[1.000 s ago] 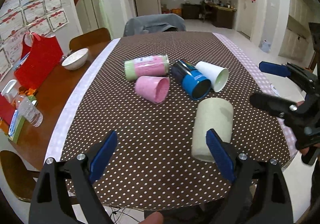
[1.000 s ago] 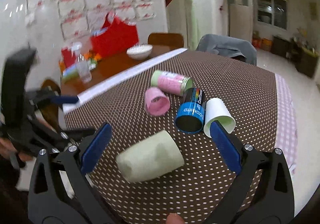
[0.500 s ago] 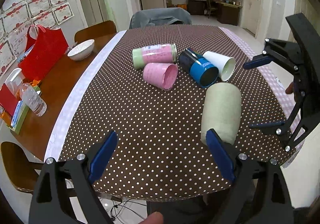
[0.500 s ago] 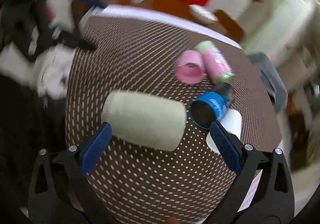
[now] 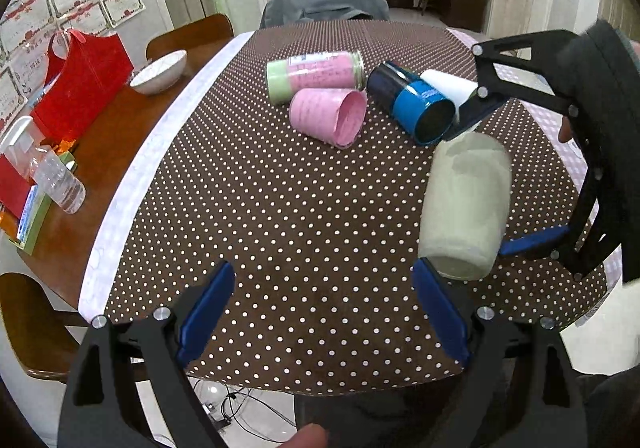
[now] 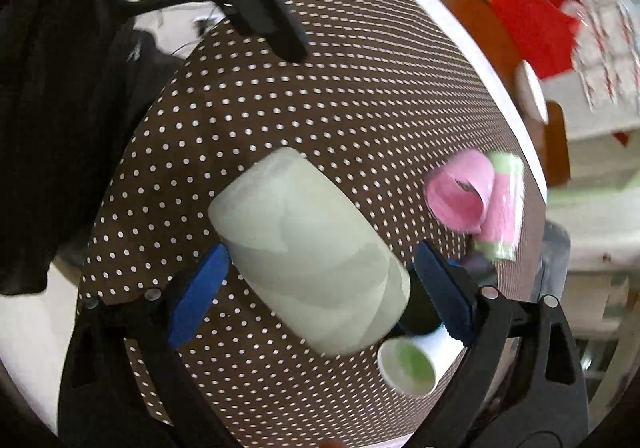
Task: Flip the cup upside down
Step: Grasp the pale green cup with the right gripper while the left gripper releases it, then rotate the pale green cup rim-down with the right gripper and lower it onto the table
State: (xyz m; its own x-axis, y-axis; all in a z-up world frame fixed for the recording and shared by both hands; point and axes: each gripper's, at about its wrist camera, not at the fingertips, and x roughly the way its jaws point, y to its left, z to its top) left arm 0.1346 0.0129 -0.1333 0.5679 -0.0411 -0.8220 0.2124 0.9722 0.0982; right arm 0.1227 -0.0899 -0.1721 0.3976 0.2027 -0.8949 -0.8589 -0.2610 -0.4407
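R gripper point(image 6: 320, 288) is straddling the pale green cup point(image 6: 308, 252) lying sideways, jaws wide, not gripping yet, prepping to flip; L gripper point(image 5: 320, 312) is idling, unclenched.

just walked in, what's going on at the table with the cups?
The right gripper is open and straddling the pale green cup, which lies on its side on the dotted tablecloth; no contact is evident yet. The left gripper is open and empty. The pink cup, blue cup and white cup also lie on their sides.
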